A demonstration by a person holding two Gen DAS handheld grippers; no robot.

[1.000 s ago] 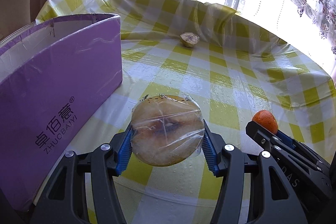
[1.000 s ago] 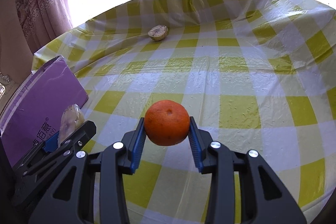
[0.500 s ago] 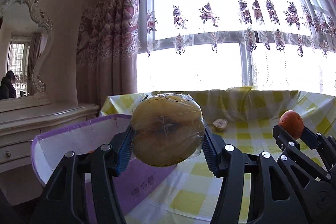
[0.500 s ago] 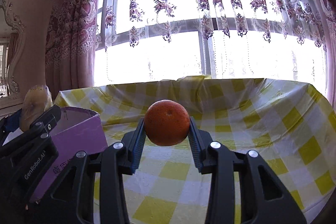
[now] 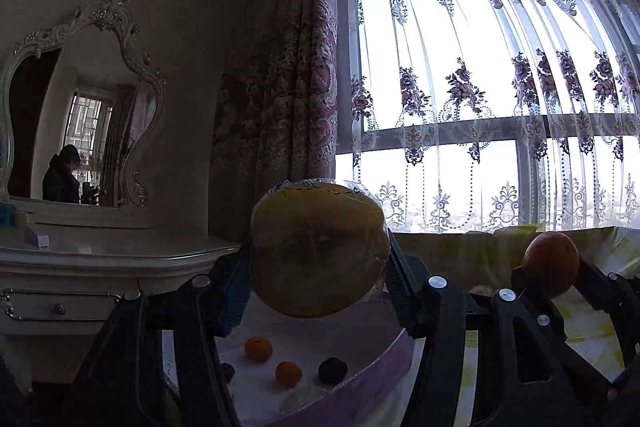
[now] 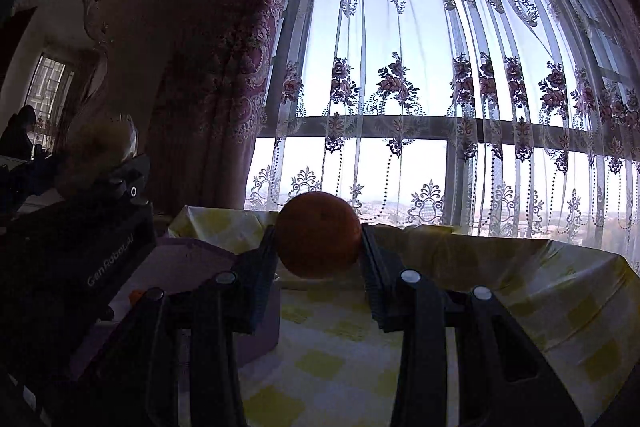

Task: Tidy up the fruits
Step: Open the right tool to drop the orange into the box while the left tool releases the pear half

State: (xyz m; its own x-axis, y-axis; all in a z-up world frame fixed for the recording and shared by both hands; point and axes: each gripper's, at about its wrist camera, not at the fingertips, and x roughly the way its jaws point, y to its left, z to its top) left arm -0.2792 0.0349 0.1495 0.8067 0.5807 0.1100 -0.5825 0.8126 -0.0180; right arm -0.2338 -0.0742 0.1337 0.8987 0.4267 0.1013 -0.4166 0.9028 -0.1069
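Note:
My left gripper [image 5: 318, 267] is shut on a large yellow-brown fruit wrapped in clear film [image 5: 320, 249] and holds it high above the open purple box [image 5: 360, 387]. In the box lie two small oranges [image 5: 258, 348] and a dark fruit [image 5: 333, 369]. My right gripper [image 6: 318, 247] is shut on an orange [image 6: 318, 235] and holds it in the air over the yellow-checked tablecloth [image 6: 520, 287], to the right of the box [image 6: 192, 263]. The orange also shows in the left wrist view [image 5: 552, 263].
A white dresser with a drawer [image 5: 60, 287] and an ornate mirror [image 5: 80, 115] stand at the left. A patterned curtain [image 5: 288, 107] and a lace-curtained window [image 5: 500, 107] lie behind the table. The left gripper's body [image 6: 80, 247] fills the left of the right wrist view.
Both grippers have risen and tilted up from the table, each still holding its fruit. The left one now hangs over the box's open inside, whose fruits have come into view.

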